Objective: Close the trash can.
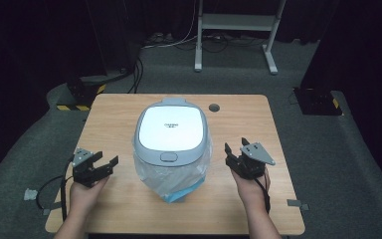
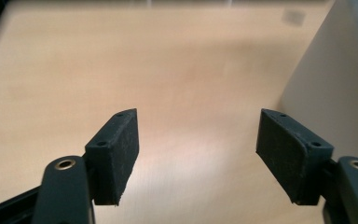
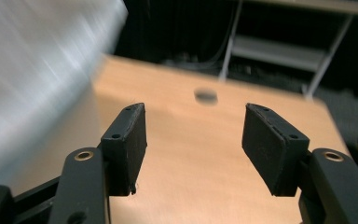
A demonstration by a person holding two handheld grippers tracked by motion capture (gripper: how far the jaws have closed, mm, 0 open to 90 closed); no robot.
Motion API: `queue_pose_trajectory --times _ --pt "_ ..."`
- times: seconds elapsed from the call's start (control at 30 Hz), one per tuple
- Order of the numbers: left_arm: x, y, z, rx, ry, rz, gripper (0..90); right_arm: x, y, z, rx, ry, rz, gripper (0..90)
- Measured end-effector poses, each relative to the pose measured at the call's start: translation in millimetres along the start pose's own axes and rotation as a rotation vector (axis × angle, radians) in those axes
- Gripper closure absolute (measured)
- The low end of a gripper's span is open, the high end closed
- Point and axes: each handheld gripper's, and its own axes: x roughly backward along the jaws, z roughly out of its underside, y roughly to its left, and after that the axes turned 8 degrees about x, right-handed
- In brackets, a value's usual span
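A white and grey lidded bin (image 1: 171, 129) stands in the middle of the wooden table (image 1: 114, 114). A clear plastic bag with a blue hem (image 1: 179, 181) hangs around its lower body. My left gripper (image 1: 105, 159) is low over the table to the bin's left, open and empty. In the left gripper view the jaws (image 2: 198, 140) stand wide apart over bare wood, with the bin's pale wall (image 2: 331, 93) at the right. My right gripper (image 1: 235, 145) is to the bin's right, also open and empty. The right gripper view (image 3: 196, 135) shows the blurred bin (image 3: 32, 70) at the left.
A round cable hole (image 1: 214, 107) lies in the table behind the bin on the right. On the floor beyond are a white metal stand (image 1: 236, 22), cables, and dark boxes at the left (image 1: 79, 94) and right (image 1: 318, 99). Bare wood lies on both sides of the bin.
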Motion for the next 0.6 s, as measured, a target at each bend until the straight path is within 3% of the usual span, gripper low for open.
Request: queue_pose_trajectory --times 0.1,0.23,0.3,0.37,0.5,0.6 --pt "-7.5 7.2 19.7 -0.039 0.098 -0.032 27.8 -6.5 -8.5 30.6 -0.037 0.088 0.009 39.9" --pt "-10.2 9.7 35.3 -0.088 0.175 -0.064 25.7 -11.9 -17.0 66.4 -0.061 0.186 0.029 39.4" --pt "-11.5 9.2 41.0 -0.107 0.207 -0.063 24.1 -14.6 -21.4 78.4 -0.091 0.232 0.011 39.3" --pt "-10.7 8.4 43.5 -0.109 0.21 -0.056 22.1 -18.9 -23.7 91.2 -0.105 0.283 0.005 39.0" --pt "-10.1 6.6 46.9 -0.106 0.189 -0.055 22.0 -28.6 -21.7 104.0 -0.076 0.401 -0.023 37.6" --pt "-9.8 6.2 47.9 -0.104 0.182 -0.053 22.2 -32.9 -18.7 102.1 -0.057 0.394 -0.055 37.2"
